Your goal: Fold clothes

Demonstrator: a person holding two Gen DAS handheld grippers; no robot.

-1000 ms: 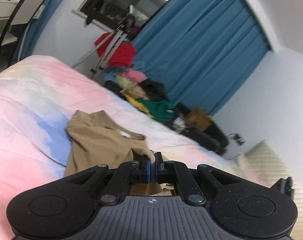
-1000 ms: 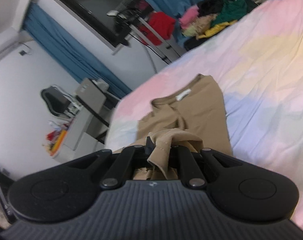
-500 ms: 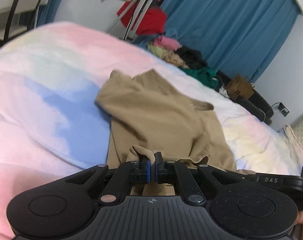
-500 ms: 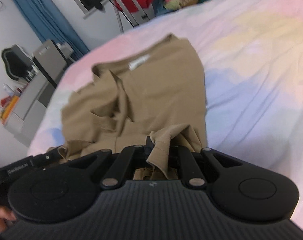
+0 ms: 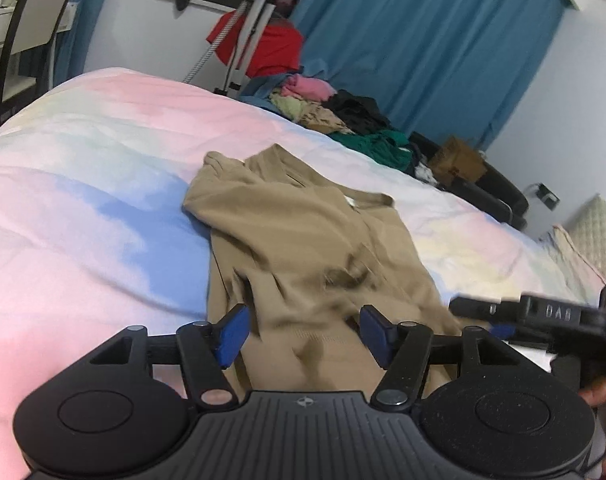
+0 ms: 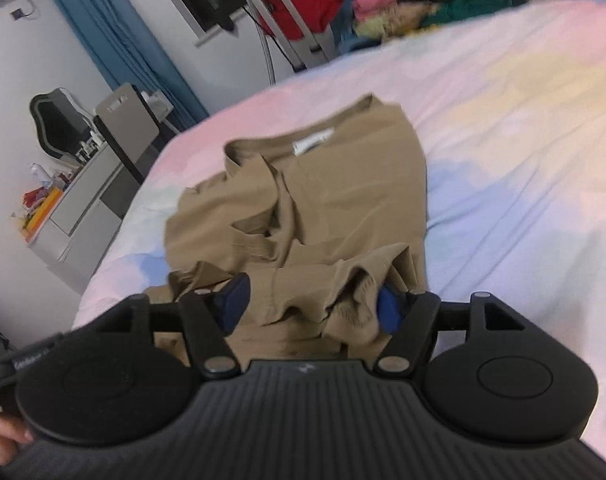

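A tan T-shirt lies partly folded on the pastel bed cover, collar and white label at the far end. My left gripper hovers open over the shirt's near hem, blue pads spread wide with nothing held. In the right wrist view the same tan T-shirt lies rumpled, a bunched fold of hem loose between the jaws. My right gripper is open over that fold, its right pad partly hidden by cloth. The right gripper's black body shows at the left view's right edge.
The pastel pink, blue and yellow bed cover spreads all around the shirt. A heap of clothes, a tripod with a red garment and blue curtains stand beyond the bed. A desk and chairs are at the bedside.
Both grippers have opened and let go of the shirt's hem, which now rests on the bed. The shirt lies flatter and nearer than a second ago.
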